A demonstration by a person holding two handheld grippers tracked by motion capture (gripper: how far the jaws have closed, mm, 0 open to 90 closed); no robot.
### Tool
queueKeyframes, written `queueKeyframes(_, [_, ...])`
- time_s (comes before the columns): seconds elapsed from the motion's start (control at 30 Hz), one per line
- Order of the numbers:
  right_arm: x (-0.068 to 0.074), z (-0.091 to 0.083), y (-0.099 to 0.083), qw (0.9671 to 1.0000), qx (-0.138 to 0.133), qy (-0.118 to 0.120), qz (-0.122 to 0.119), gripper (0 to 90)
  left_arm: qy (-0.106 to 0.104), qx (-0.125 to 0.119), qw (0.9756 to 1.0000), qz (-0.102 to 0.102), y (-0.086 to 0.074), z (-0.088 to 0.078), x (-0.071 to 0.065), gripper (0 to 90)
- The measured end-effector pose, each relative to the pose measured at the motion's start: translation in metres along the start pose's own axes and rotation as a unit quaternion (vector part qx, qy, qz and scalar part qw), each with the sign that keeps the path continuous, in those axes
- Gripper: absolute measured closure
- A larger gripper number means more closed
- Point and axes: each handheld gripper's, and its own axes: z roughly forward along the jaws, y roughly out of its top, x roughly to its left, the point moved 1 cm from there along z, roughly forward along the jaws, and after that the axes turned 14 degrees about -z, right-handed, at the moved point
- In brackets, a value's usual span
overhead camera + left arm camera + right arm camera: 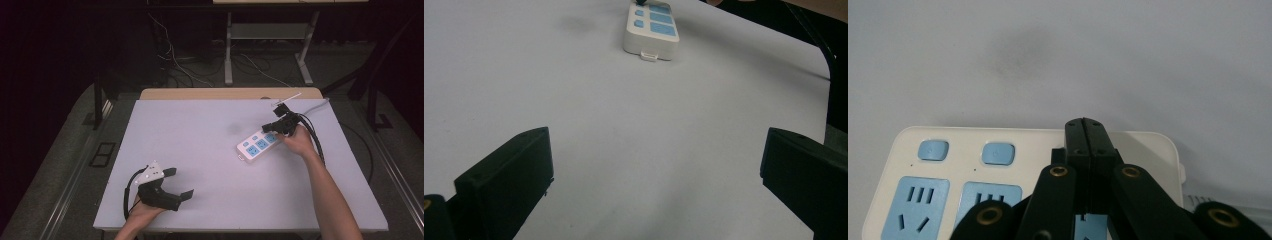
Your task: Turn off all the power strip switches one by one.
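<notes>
Right now R claw [1087, 131], closed, sits over power strip [258, 144] top.

No readable text, brand or number anywhere; power strip [1023, 165] face carries only blue socket panels and two blue buttons with faint unreadable marks; tiny print at strip's right edge in right gripper view too blurred to read

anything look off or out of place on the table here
Little stands out. The power strip lies askew, diagonal to the table's edges, and a faint dark smudge marks the surface just beside it. No damage or spill shows.
</notes>
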Motion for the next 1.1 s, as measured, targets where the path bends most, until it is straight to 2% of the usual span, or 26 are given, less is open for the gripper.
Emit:
queueKeyframes(0.1, [0.000,0.000,0.001,1.0000,0.004,-0.001,-0.001,90.0,0.000,0.001,1.0000,0.000,0.000,0.000,0.000,0.0])
queueKeyframes(0.13, [0.003,-0.001,0.004,0.9998,0.015,-0.013,-0.006,90.0,-0.001,0.001,1.0000,-0.002,0.000,0.001,0.000,0.0])
queueKeyframes(0.2, [0.003,-0.004,0.007,0.9999,0.006,-0.009,-0.006,90.0,0.000,0.001,1.0000,-0.002,0.000,0.001,0.001,0.0])
queueKeyframes(0.3, [0.009,-0.003,0.012,0.9994,0.028,-0.009,-0.021,90.0,0.001,0.000,1.0000,-0.005,0.000,0.001,0.001,0.0])
queueKeyframes(0.6, [0.019,-0.009,0.014,0.9992,0.028,-0.003,-0.030,90.0,-0.001,-0.002,1.0000,-0.004,0.000,0.000,0.000,0.0])
queueKeyframes(0.8, [0.030,-0.029,0.014,0.9992,0.006,-0.005,-0.038,90.0,-0.001,-0.001,1.0000,-0.002,0.000,0.000,-0.001,0.0])
queueKeyframes(0.93, [0.037,-0.044,0.008,0.9994,-0.012,-0.006,-0.032,89.5,-0.002,-0.001,1.0000,-0.002,0.000,0.000,-0.002,0.0])
queueKeyframes(1.0, [0.040,-0.052,0.003,0.9993,-0.028,-0.007,-0.023,83.1,-0.002,-0.002,1.0000,-0.002,0.000,0.000,-0.002,0.0])
queueKeyframes(1.03, [0.043,-0.060,-0.003,0.9989,-0.043,-0.006,-0.016,75.1,-0.003,-0.002,1.0000,-0.002,0.000,0.000,-0.002,0.0])
queueKeyframes(1.1, [0.047,-0.068,-0.009,0.9983,-0.056,-0.014,-0.012,66.6,-0.002,-0.002,1.0000,-0.001,0.000,0.000,-0.003,0.0])
